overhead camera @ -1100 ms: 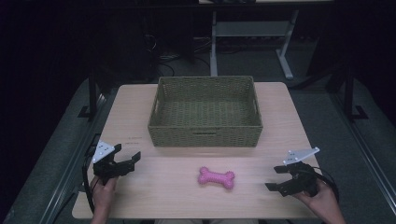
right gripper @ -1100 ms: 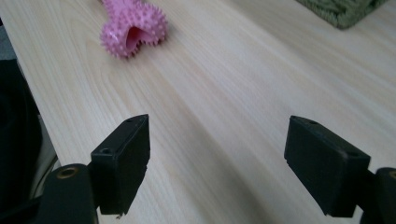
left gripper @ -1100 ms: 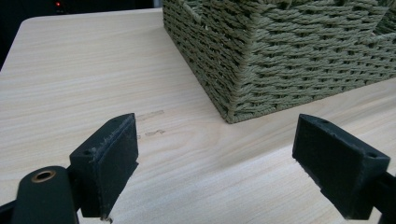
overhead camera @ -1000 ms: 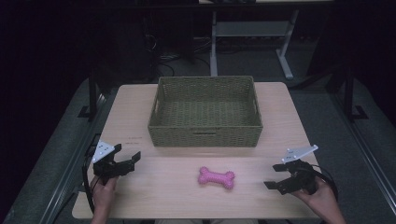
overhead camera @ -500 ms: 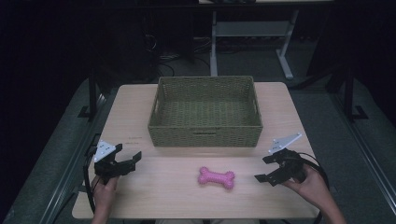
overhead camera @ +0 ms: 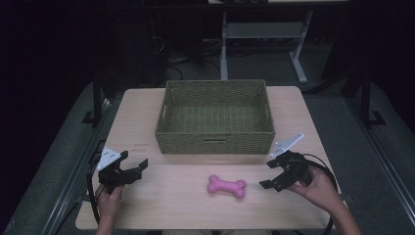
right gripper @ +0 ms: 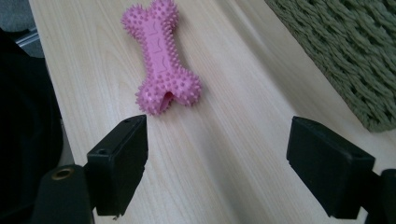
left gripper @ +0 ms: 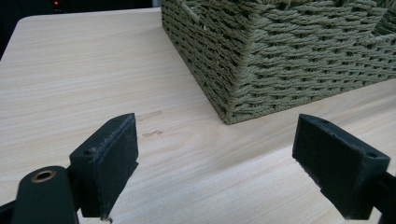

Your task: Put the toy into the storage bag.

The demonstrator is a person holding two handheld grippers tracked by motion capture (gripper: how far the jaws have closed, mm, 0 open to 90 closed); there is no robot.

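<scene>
A pink spiky bone toy (overhead camera: 226,186) (right gripper: 161,60) lies flat on the wooden table (overhead camera: 181,205), in front of the woven green basket (overhead camera: 215,117). My right gripper (overhead camera: 268,174) (right gripper: 212,163) hovers just right of the toy, open, jaws pointing at its near end with nothing between them. At the table's left front, my left gripper (overhead camera: 138,165) (left gripper: 229,163) is open too, aimed toward the basket's front left corner (left gripper: 233,109) and holding nothing.
The basket looks empty inside and takes up the middle back of the table. A metal stand (overhead camera: 264,34) and cables sit on the dark floor beyond. Bare tabletop lies between the two grippers around the toy.
My right gripper has moved left and slightly forward toward the pink bone. The left gripper and the toy have stayed put.
</scene>
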